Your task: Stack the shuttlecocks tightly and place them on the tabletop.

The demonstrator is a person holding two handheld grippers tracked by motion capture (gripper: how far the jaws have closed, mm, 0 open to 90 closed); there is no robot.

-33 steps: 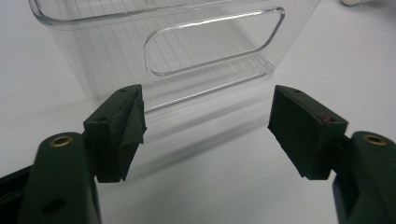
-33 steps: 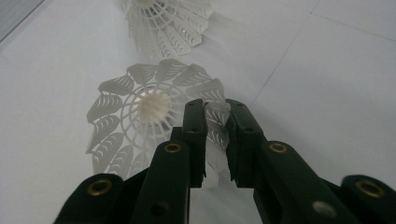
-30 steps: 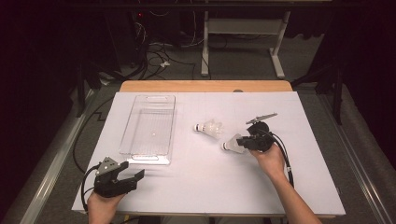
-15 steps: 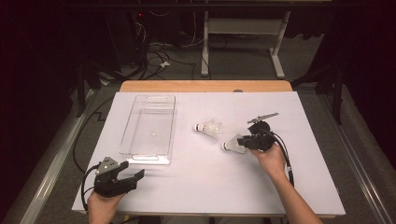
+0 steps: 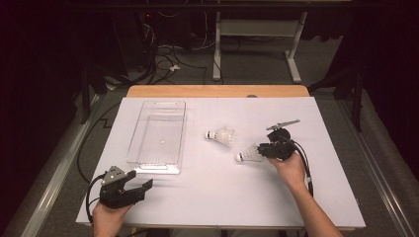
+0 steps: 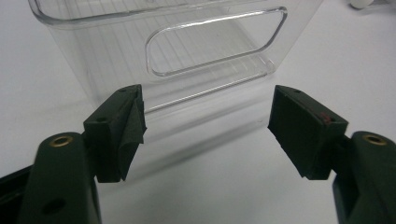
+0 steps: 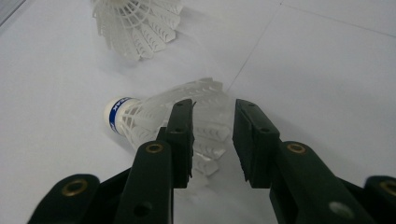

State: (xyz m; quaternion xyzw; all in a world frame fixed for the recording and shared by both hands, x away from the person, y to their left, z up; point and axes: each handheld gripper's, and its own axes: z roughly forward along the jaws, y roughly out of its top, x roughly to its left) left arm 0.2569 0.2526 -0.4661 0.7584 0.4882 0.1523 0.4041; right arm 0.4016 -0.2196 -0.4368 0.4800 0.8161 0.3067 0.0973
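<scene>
The nearer shuttlecock [image 7: 154, 121] lies on its side on the white counter [image 5: 207, 197], near the right middle. It has a white plastic skirt of open lattice ribs and a rounded white cork head ringed by a blue band with lettering. The right claw [image 7: 212, 135] straddles its skirt; its jaws have just been opening, and the pads now stand narrowly apart around the ribs. A second shuttlecock [image 5: 221, 135] lies nearby. The left claw [image 6: 205, 126] gapes wide before the clear tray [image 5: 148, 163].

White plastic shuttlecock [image 5: 248, 154] lies on its side, skirt between the hand-held gripper's [image 5: 264, 151] jaws.
</scene>
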